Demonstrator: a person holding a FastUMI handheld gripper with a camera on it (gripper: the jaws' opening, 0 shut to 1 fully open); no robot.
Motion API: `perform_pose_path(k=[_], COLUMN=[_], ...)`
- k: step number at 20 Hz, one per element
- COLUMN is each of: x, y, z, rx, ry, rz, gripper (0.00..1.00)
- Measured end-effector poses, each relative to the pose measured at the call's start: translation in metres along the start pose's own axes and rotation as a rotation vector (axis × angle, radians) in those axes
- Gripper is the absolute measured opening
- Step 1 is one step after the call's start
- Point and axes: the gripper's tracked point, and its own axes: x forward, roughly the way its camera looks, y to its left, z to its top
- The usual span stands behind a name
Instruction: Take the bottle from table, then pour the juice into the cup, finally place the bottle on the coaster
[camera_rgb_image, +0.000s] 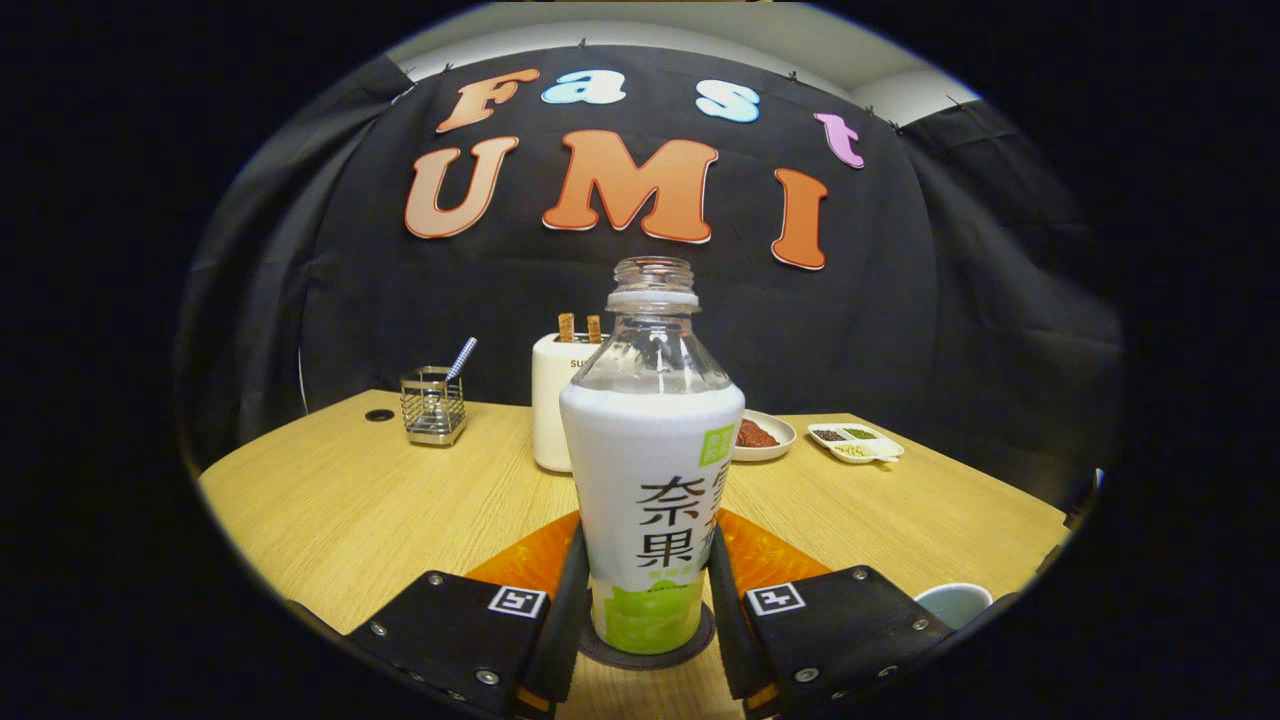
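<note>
A clear, uncapped bottle (650, 450) with a white and green label stands upright between my fingers. Its base rests on a dark round coaster (694, 644), which lies beside an orange mat (775, 552). My gripper (645, 560) holds the bottle's lower half, with both fingers against its sides and no gap showing. The clear upper part of the bottle looks empty. To the right of my right finger, the rim of a pale cup (955, 601) shows near the table's edge.
Beyond the bottle on the wooden table (380, 500) are a white toaster (552, 400) with two slices of toast, a metal mesh holder (433, 405) with a utensil, a plate (765, 436) of red food and a white divided dish (855, 443).
</note>
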Motion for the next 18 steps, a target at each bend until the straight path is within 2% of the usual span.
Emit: perform_pose_path(k=[2,6,7,11,14,18], x=[0.003,0.001,-0.001,-0.018,-0.038,-0.074], y=[-0.001,-0.004,-0.006,-0.011,-0.023,-0.018], z=[0.006,-0.004,-0.005,0.016,0.038,0.081], rx=[0.016,0.04,0.056,0.131,0.188,0.184], ry=[-0.019,0.023,0.024,-0.012,-0.056,-0.125], rz=[0.0,-0.006,-0.007,-0.015,-0.045,-0.012], gripper=[0.58,0.69,0.78,0.95,0.97,0.97])
